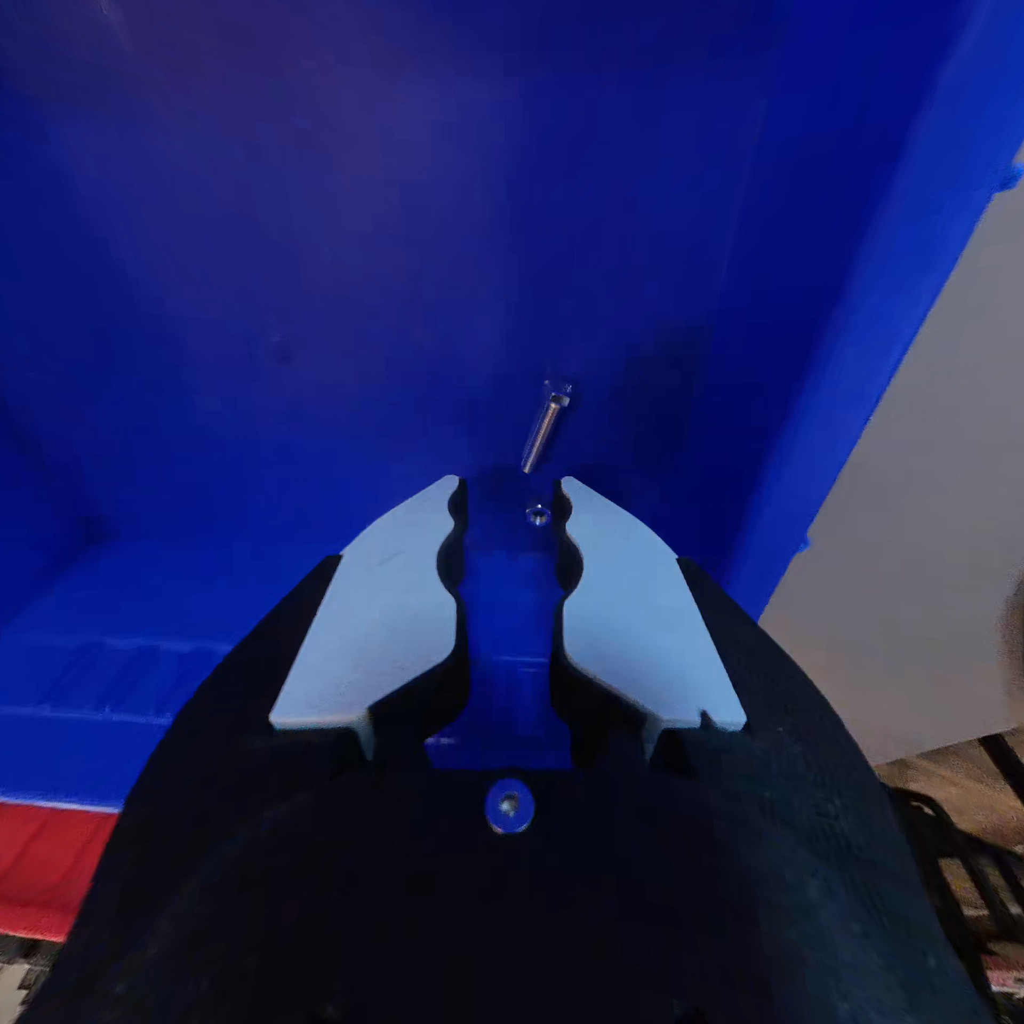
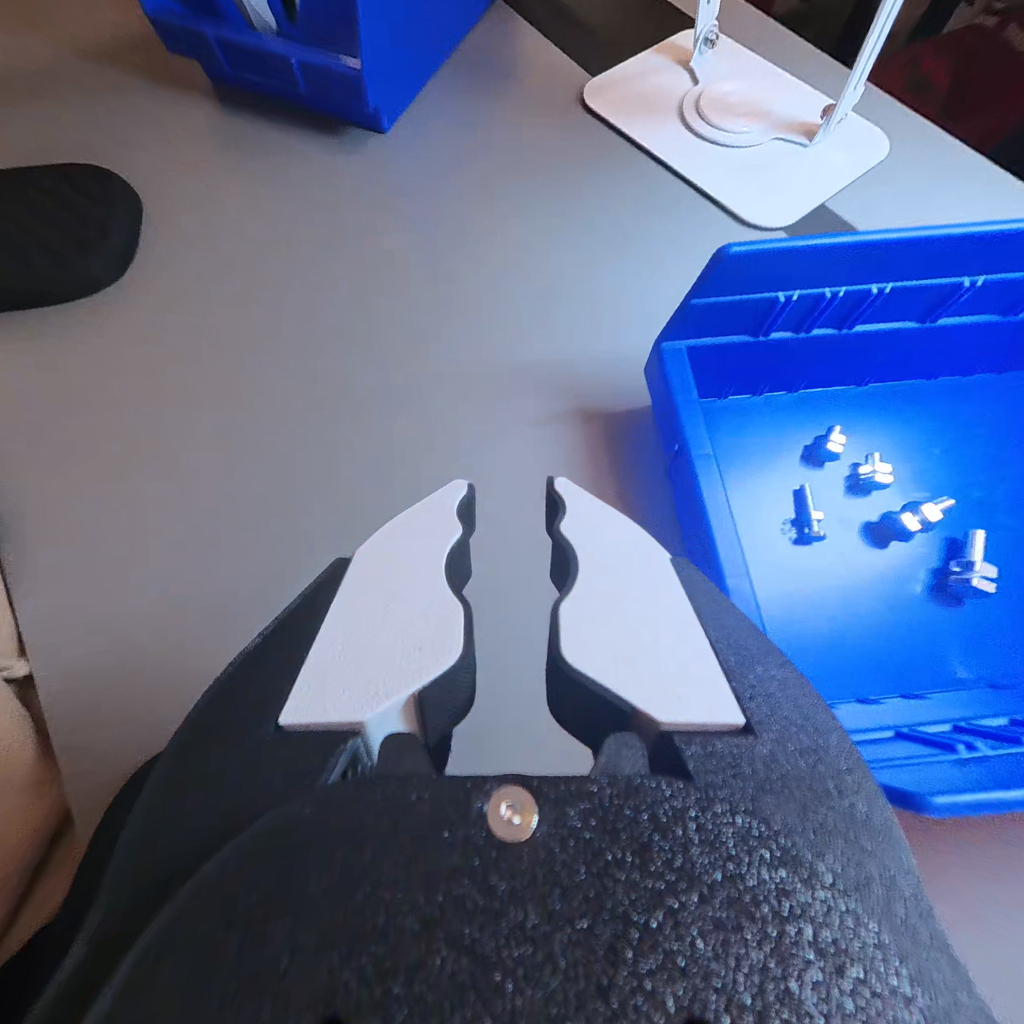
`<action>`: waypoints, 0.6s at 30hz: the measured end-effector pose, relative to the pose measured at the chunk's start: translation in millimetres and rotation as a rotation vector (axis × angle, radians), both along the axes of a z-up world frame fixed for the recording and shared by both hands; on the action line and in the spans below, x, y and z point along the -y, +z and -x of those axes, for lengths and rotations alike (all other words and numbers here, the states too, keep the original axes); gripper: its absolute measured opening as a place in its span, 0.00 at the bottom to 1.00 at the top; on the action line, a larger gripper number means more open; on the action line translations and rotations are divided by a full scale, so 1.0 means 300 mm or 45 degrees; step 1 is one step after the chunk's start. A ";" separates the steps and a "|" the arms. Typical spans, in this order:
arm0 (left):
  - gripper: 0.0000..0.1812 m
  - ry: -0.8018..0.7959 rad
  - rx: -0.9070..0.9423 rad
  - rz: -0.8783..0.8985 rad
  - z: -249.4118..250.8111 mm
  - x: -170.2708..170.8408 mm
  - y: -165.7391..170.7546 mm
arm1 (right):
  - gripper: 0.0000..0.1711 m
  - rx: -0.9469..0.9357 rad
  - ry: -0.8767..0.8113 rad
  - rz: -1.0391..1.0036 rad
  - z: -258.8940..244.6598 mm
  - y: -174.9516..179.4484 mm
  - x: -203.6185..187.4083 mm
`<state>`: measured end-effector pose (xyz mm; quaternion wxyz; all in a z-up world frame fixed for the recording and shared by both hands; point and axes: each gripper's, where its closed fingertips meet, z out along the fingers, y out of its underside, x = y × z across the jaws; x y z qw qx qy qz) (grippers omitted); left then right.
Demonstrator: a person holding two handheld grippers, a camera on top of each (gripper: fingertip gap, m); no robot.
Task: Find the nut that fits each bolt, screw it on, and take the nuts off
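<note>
Over two blue bins, both grippers hung empty.
Left gripper [image 1: 510,482] gaped narrowly inside a blue bin [image 1: 277,221], a small nut [image 1: 536,516] between its tips, a bolt [image 1: 546,426] just beyond. Right gripper [image 2: 510,485] gaped narrowly above the grey desk [image 2: 332,360]; rightward, another bin [image 2: 692,443] held assembled bolts [image 2: 909,518].

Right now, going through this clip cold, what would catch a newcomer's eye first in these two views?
In the left wrist view, saturated blue fills the frame: the left gripper hangs open inside a blue bin, over a lone silver bolt and a small nut lying between its fingertips. In the right wrist view, the right gripper is open over bare grey table, with another blue bin at right holding a shiny cluster of bolts with nuts on them.
</note>
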<state>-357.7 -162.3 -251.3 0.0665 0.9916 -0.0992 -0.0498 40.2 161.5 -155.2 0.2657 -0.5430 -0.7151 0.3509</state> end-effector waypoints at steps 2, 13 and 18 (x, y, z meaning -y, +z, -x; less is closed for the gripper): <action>0.16 -0.031 0.038 0.008 -0.010 -0.024 -0.023 | 0.14 -0.004 -0.013 0.044 -0.028 -0.018 0.004; 0.04 -0.177 -0.089 -0.025 -0.035 -0.079 0.012 | 0.10 -0.156 0.069 0.178 0.010 -0.023 0.139; 0.03 -0.329 -0.061 -0.356 -0.294 -0.261 0.244 | 0.11 -0.420 0.211 -0.054 0.120 0.068 0.309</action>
